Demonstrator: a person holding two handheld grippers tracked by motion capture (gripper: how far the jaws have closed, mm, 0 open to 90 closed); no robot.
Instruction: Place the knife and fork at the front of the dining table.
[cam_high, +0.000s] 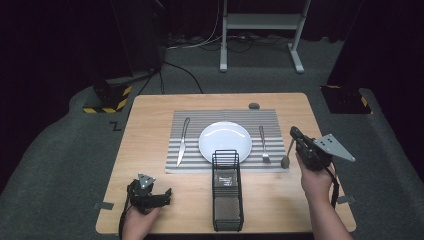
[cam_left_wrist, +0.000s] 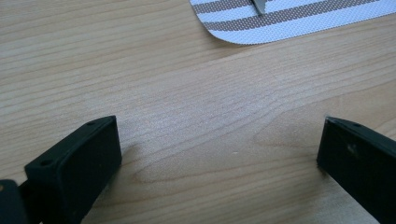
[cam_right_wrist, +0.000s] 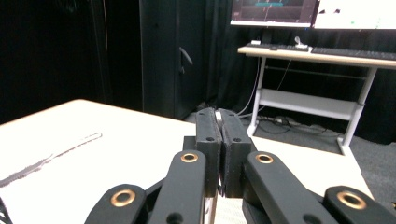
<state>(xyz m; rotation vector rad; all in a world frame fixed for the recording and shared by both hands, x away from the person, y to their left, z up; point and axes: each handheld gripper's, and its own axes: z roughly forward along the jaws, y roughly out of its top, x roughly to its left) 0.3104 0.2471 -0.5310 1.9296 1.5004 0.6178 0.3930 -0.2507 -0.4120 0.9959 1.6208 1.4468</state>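
Spoon (cam_high: 288, 153) hangs bowl-down by its handle from the tightly closed right gripper (cam_high: 294, 133) beside the placemat (cam_high: 225, 116), while the left gripper (cam_high: 167, 192) sits wide open, empty.

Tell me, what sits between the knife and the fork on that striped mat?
The white plate lies between the knife and the fork on the striped mat, seen in the high view.

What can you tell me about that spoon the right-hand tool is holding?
The slim grey metal spoon hangs from the shut fingers of the right gripper, which pinch the top of its handle; a sliver of metal shows between the pads in the right gripper view. It slants down, bowl lowest, at the right edge of the striped grey-and-white placemat, right of the fork. Whether the bowl touches the table I cannot tell.
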